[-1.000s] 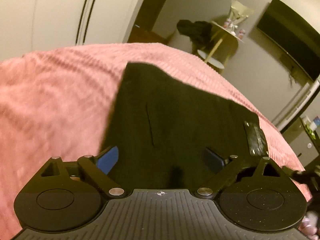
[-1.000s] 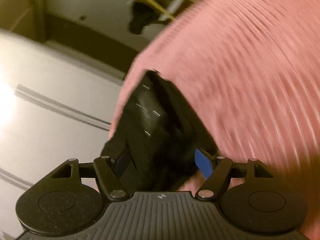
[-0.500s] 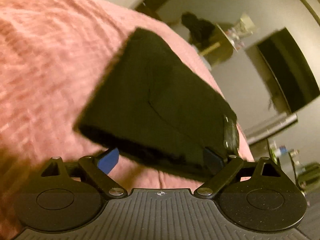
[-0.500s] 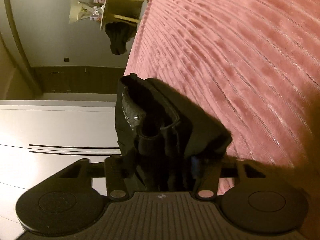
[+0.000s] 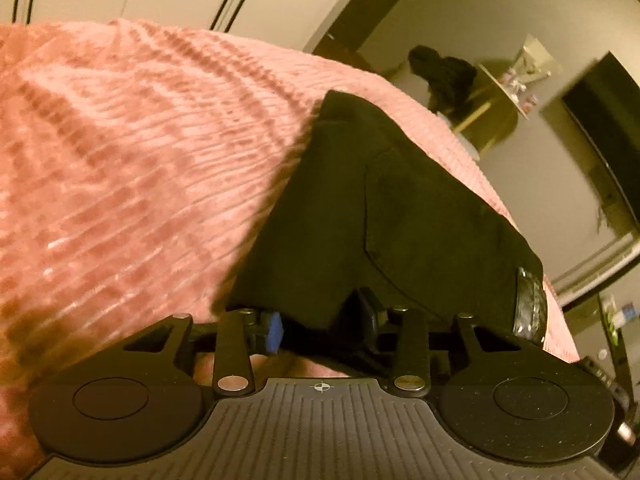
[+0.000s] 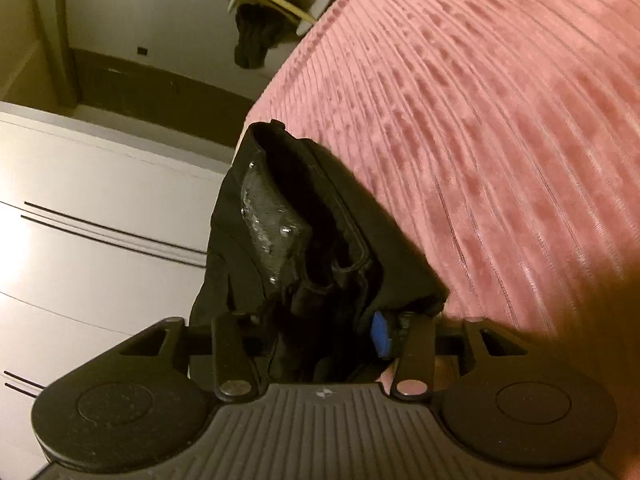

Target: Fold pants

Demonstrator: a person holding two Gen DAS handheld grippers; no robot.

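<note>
Black pants (image 5: pixel 400 208), folded to a thick bundle, on the pink ribbed bedspread (image 5: pixel 132 152); long axis runs away from both cameras. Left tool (image 5: pixel 320 326) closing, near edge of cloth between its pads. Right tool (image 6: pixel 316 328) easing open, yet the stacked layers fill its jaws. Right view alone shows the layered end and shiny patch (image 6: pixel 268 220). Near edge hidden behind both tools.

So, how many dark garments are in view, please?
2: the folded black pants on the pink bedspread, and a dark garment heaped by the side table behind. Others may be hidden.
</note>
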